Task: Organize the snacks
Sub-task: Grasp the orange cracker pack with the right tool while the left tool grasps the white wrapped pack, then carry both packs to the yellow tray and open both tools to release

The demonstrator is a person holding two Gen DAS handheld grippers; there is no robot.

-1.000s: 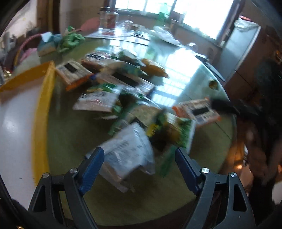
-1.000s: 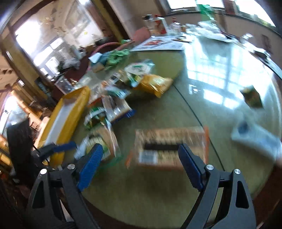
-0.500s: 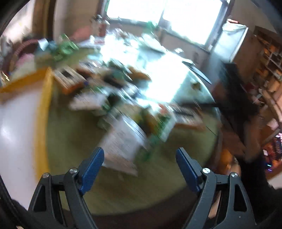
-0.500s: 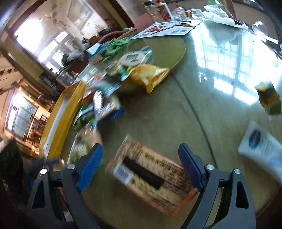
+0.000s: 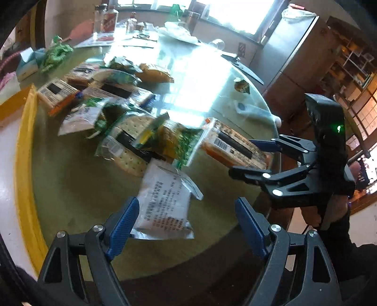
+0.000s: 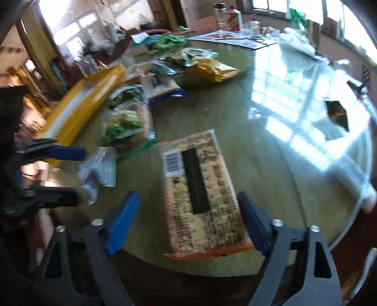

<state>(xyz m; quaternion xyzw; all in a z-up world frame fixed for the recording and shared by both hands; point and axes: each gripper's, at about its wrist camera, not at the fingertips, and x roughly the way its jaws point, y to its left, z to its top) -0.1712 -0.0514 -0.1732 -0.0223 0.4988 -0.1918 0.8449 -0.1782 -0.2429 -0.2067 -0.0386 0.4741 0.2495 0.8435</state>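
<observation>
Several snack packs lie on a round glass table [image 5: 77, 188]. My left gripper [image 5: 186, 226] is open, its blue fingers on either side of a white printed packet [image 5: 165, 204]. My right gripper [image 6: 186, 223] is open around the near end of an orange-edged cracker pack [image 6: 202, 195]; the pack lies flat on the table. That pack [image 5: 233, 146] and my right gripper [image 5: 249, 157] also show in the left wrist view. A green and yellow snack bag [image 5: 169, 138] and a cracker sleeve [image 5: 127, 150] lie between them.
A yellow-rimmed tray [image 5: 23, 164] lies along the left side, also in the right wrist view [image 6: 84, 103]. More snack packs [image 5: 101, 87] and a yellow bag [image 6: 212, 68] lie further back. Bottles [image 5: 106, 16] and papers stand at the far edge. The table edge is just below both grippers.
Both grippers have moved in closer to the table. The white packet now sits between my left fingers, and the cracker pack now lies lengthwise between my right fingers.
</observation>
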